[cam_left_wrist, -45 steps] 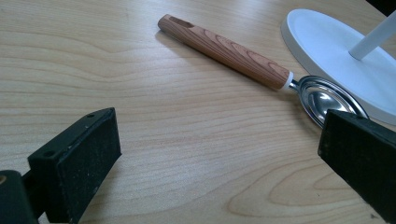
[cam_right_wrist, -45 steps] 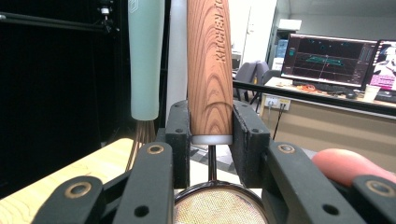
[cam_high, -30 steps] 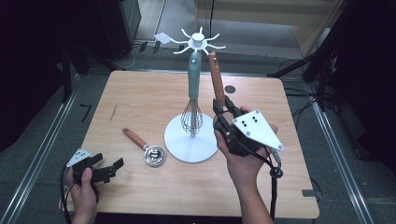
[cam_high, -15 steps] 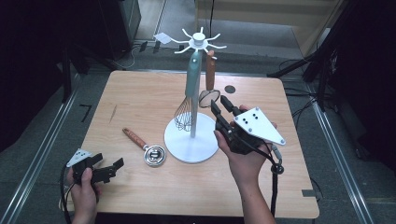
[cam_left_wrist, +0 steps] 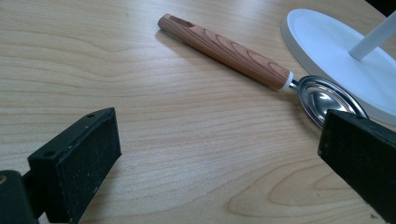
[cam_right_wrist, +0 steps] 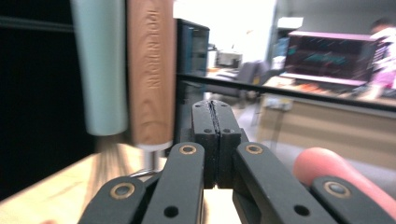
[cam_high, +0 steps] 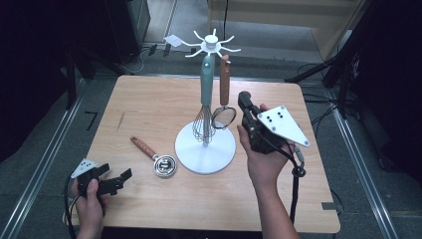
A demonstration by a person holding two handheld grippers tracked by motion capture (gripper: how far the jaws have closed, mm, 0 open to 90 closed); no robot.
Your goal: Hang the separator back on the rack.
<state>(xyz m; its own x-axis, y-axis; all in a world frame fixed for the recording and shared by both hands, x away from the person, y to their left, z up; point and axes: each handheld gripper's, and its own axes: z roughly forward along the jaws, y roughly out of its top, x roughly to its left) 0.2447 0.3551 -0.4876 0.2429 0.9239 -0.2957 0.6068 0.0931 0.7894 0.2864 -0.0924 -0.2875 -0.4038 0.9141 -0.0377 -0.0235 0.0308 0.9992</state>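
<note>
Since the wood-handled round strainer [cam_high: 225, 94] now hung free from the white hooked utensil stand [cam_high: 205, 149] at frame centre, I had let go: my right gripper [cam_high: 242, 99] was clamped empty, my left gripper [cam_high: 119, 180] gaped toward the wood-handled steel scoop [cam_high: 154, 157] lying left.

whisk [cam_right_wrist: 99, 65] top and wires cut off and blurred in right gripper view, wooden handle [cam_right_wrist: 150, 70] top cropped, spoon [cam_left_wrist: 327, 98] bowl partly behind left gripper jaw, stand base [cam_left_wrist: 341, 56] cropped
</note>
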